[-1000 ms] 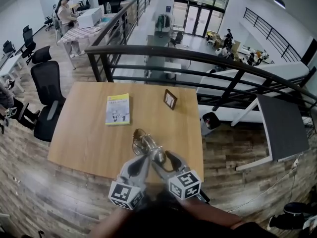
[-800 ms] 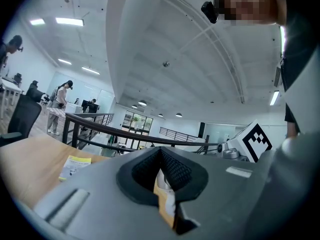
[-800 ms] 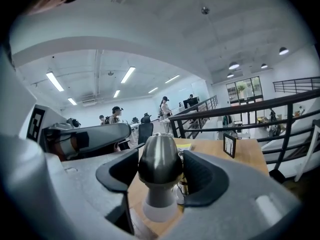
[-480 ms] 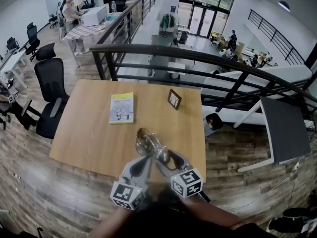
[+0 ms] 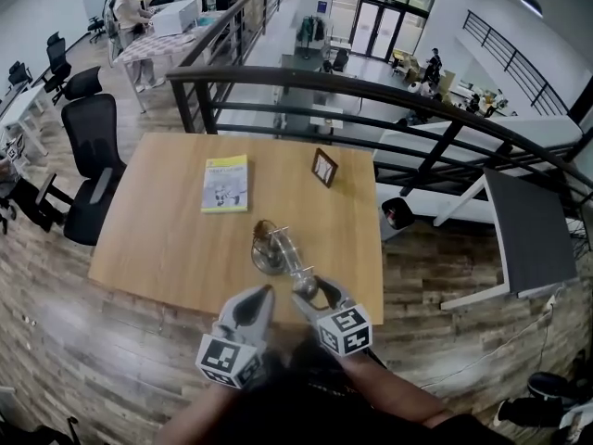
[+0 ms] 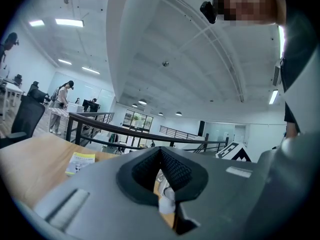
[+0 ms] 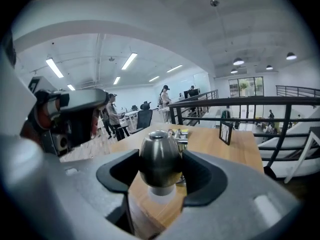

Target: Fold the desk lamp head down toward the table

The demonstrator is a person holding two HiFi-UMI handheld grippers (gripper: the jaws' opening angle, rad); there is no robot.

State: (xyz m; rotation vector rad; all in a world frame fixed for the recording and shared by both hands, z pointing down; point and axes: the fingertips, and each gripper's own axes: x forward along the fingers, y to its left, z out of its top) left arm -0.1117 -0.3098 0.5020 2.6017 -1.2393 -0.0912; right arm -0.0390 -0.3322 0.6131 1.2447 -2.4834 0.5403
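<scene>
Head view: right gripper (image 5: 312, 288) clamps lamp head (image 5: 307, 292) near table's (image 5: 167, 248) front edge.

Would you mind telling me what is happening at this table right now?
A person works a desk lamp on the wooden table with two handheld grippers. The right gripper has its fingers clamped on the lamp's metal head, near the table's front edge. The left gripper is shut, holding nothing, beside it.
</scene>
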